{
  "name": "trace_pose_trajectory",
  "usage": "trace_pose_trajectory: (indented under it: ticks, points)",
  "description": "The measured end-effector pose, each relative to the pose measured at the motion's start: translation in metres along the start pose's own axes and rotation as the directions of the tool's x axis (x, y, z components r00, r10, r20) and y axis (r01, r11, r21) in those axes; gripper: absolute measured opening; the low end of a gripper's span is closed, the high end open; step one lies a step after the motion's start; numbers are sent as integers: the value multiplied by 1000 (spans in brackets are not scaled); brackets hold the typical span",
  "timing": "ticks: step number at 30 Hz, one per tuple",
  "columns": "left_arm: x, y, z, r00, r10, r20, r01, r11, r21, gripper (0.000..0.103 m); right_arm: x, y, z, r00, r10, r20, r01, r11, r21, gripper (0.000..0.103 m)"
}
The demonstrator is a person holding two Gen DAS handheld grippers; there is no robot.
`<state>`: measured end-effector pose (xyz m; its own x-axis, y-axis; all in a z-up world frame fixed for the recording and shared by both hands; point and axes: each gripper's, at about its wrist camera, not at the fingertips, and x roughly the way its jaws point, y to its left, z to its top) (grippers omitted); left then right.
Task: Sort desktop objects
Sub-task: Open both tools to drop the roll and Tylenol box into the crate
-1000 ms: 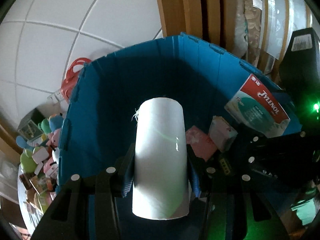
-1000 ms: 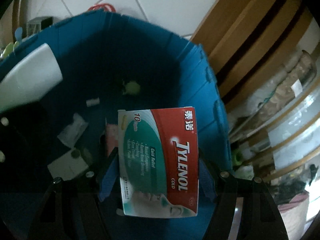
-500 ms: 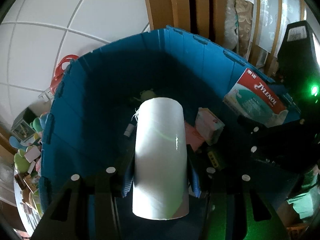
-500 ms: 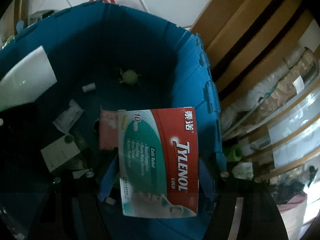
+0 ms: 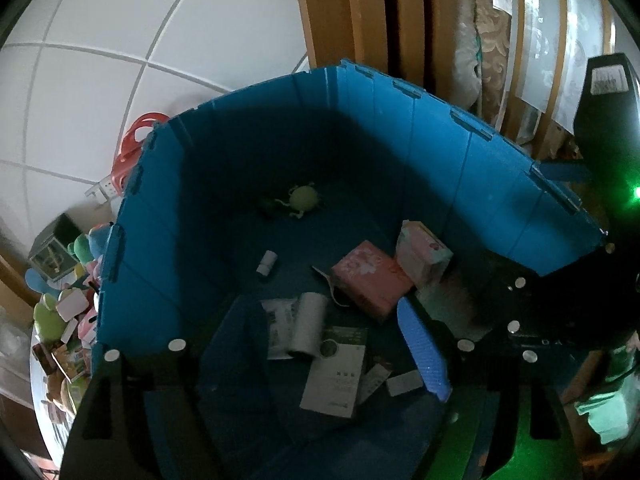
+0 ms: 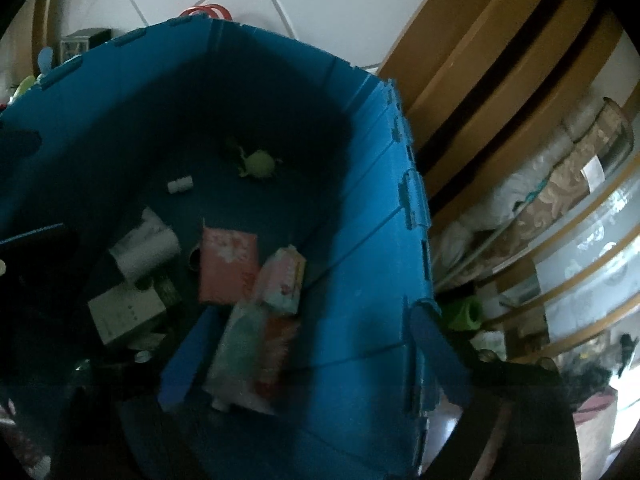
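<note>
Above the deep blue plastic crate (image 5: 440, 152), the left gripper (image 5: 320, 356) tilts steeply downward, jaws opening and empty; the white cylindrical roll (image 5: 309, 322) lies on the floor, long axis pointing away. From the right wrist, the right gripper (image 6: 312, 356) angles downward, jaws opening around the blurred red-and-green medicine box (image 6: 256, 356) lying lengthwise inside.

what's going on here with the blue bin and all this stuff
A person is sorting small items into a blue bin with a gripper in each hand. Both sets of jaws are opening over it. The white roll lies loose on the bin floor under the left gripper, and the medicine box, blurred as if dropping, is free between the fingers of the right gripper. A pink packet, a small white bottle and a green toy also lie inside.
</note>
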<state>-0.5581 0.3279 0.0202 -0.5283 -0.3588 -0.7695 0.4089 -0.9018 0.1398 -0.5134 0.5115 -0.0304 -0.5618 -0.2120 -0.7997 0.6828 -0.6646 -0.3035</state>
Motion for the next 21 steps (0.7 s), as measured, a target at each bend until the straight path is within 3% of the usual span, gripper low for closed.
trace_pose_trajectory:
  ticks: [9,14,21]
  points:
    - [-16,10,-9,999,-21,29,22,999,-34,78,-26,3,-11,999,15,51,-15,1000,1,103]
    - [-37,22,-17,996,-40,84,46,996,-76,78,-44,5,-16,994,28,101,-33,998,45,103]
    - [-79,56,-34,981,31,193,-5,991,-136,78,-84,14,-16,971,80,227,-114,983,143,103]
